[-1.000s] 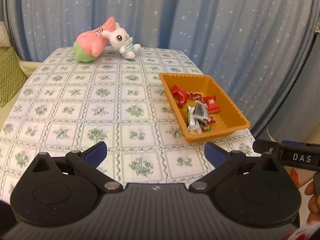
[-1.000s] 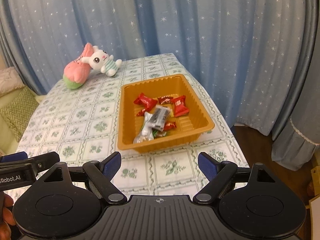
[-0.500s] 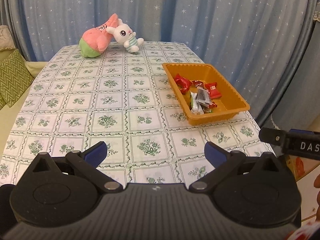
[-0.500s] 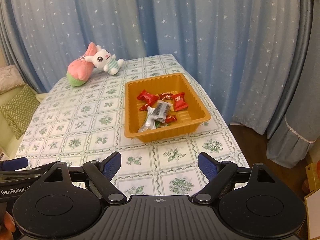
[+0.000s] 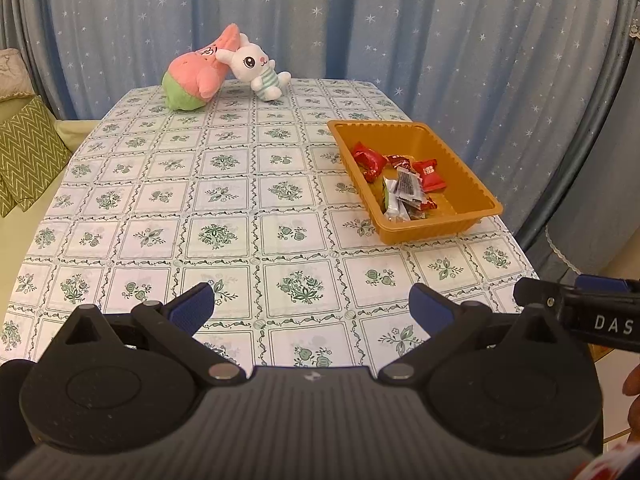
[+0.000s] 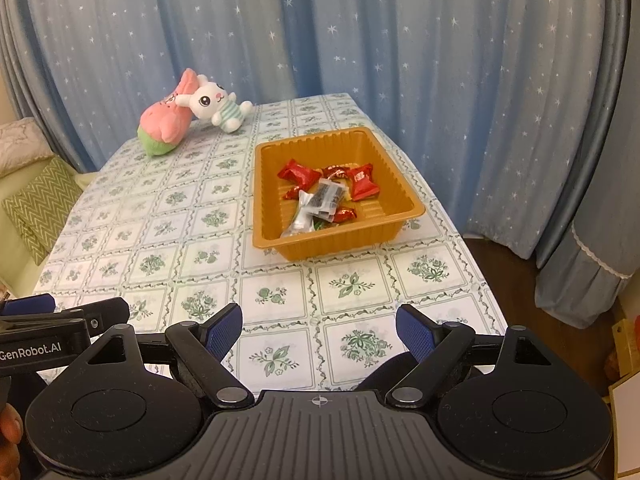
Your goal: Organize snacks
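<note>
An orange plastic tray [image 5: 476, 184] [image 6: 394, 184] sits on the right half of the table and holds several wrapped snacks [image 5: 402, 182] [image 6: 326, 196], red ones and a silver-and-black one. My left gripper [image 5: 310, 308] hovers open over the table's near edge, well short of the tray, with nothing between its blue pads. My right gripper [image 6: 320, 332] is likewise open and empty, in front of the tray and apart from it. Each gripper shows at the edge of the other's view.
A pink-and-green plush [image 5: 196, 76] [image 6: 166, 124] and a white bunny plush [image 5: 256, 68] [image 6: 216, 106] lie at the far end of the floral tablecloth [image 5: 216, 200]. Blue starred curtains hang behind. A green zigzag cushion [image 5: 24, 156] lies left of the table.
Both grippers have drawn back from the tray toward the table's near edge, so more tablecloth shows in front of them. Their jaws stay as wide as before.
</note>
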The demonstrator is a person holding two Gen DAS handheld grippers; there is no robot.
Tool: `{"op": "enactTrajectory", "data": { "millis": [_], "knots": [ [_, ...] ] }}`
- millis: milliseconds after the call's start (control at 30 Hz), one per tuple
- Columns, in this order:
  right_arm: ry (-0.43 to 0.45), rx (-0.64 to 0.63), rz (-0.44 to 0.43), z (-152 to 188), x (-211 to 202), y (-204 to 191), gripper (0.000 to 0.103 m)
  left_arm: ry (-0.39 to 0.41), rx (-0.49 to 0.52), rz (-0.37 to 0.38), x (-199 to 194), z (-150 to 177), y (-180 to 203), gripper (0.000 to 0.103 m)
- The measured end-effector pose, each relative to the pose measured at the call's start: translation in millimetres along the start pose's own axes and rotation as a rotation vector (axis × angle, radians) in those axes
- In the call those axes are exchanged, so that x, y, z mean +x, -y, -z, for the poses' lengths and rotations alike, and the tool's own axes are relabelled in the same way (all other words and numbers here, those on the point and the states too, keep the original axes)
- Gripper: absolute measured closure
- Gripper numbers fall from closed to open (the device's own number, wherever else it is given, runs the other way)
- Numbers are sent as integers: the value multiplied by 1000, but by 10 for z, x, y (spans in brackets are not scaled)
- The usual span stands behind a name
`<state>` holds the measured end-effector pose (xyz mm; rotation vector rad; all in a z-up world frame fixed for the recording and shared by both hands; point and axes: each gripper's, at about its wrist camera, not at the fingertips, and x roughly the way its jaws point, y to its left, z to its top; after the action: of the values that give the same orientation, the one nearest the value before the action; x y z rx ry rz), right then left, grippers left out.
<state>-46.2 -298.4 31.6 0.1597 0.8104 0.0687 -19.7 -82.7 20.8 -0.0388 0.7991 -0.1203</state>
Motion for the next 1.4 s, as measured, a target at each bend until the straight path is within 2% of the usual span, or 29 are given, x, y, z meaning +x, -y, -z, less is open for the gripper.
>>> {"op": "enactTrajectory", "data": {
  "millis": [1400],
  "knots": [
    [2, 12, -2, -14, 9, -18, 19, 1, 4, 4, 3, 17, -2, 0]
  ]
}}
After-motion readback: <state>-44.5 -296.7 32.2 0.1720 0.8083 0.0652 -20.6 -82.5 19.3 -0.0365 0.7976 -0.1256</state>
